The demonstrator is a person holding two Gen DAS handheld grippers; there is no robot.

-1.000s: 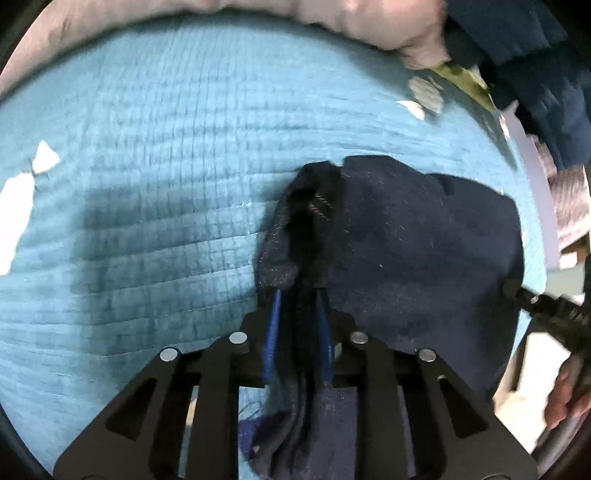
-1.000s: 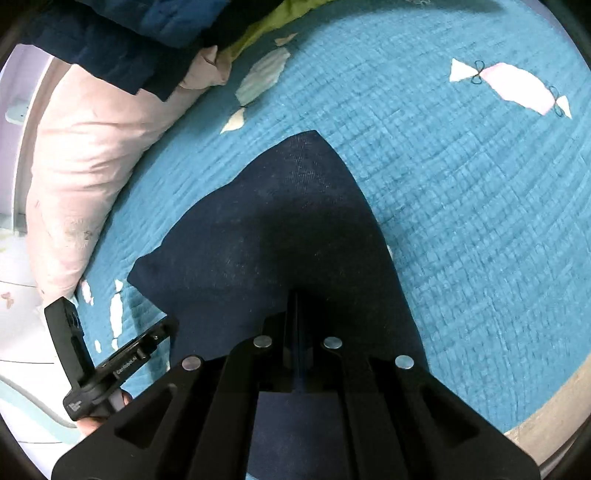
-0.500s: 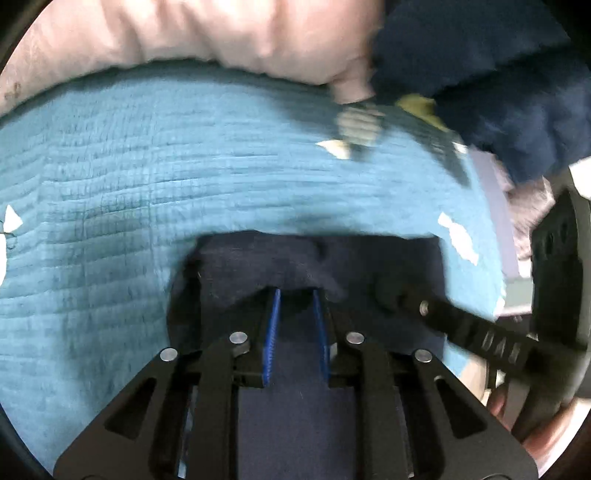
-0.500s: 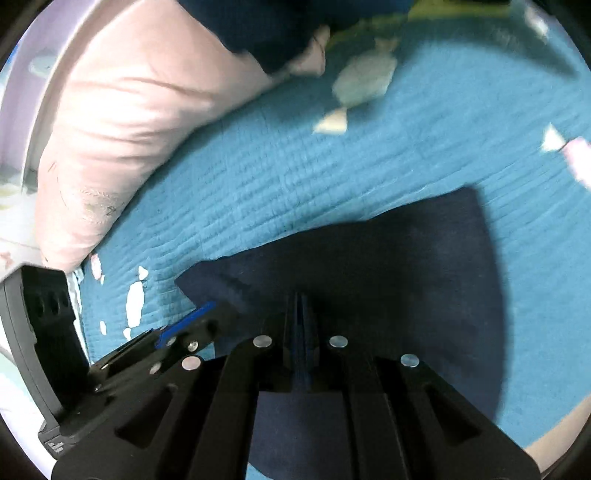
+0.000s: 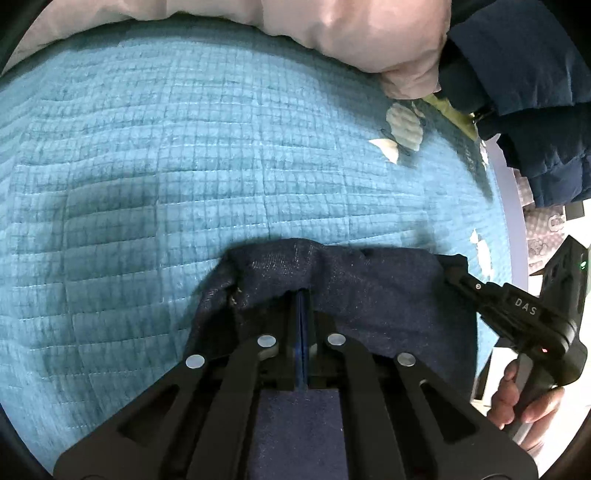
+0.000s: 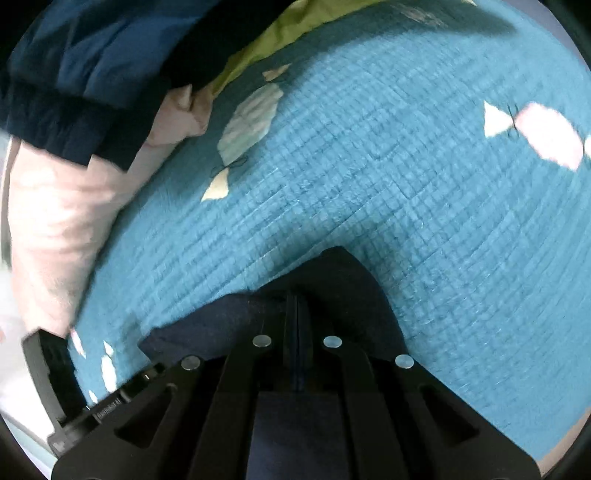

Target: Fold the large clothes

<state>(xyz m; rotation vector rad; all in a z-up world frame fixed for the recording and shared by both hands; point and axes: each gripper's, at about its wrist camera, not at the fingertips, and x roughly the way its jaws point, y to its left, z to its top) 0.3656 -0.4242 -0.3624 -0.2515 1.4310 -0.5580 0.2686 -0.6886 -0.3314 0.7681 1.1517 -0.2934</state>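
A dark navy garment [image 5: 369, 291] lies bunched on the teal quilted bedspread [image 5: 184, 184], right under both grippers. My left gripper [image 5: 302, 295] is shut on the garment's near edge, the cloth draped over its fingers. My right gripper [image 6: 295, 299] is shut on another part of the same garment [image 6: 347, 284], whose dark fabric hides its fingertips. The right gripper also shows in the left wrist view [image 5: 458, 277], pinching the garment's right corner, with a hand on its handle. The left gripper's body shows at the lower left of the right wrist view [image 6: 92, 402].
A pink pillow [image 5: 332, 33] lies along the far side of the bed, also in the right wrist view [image 6: 62, 206]. A pile of dark blue clothes [image 5: 524, 74] and a yellow-green cloth [image 6: 266, 48] sit behind it. The bed edge runs along the right [image 5: 511, 206].
Both grippers have carried the garment's held edges forward toward the pillow side, so it has gone from spread flat to gathered close beneath them. The left gripper's jaws have closed tighter.
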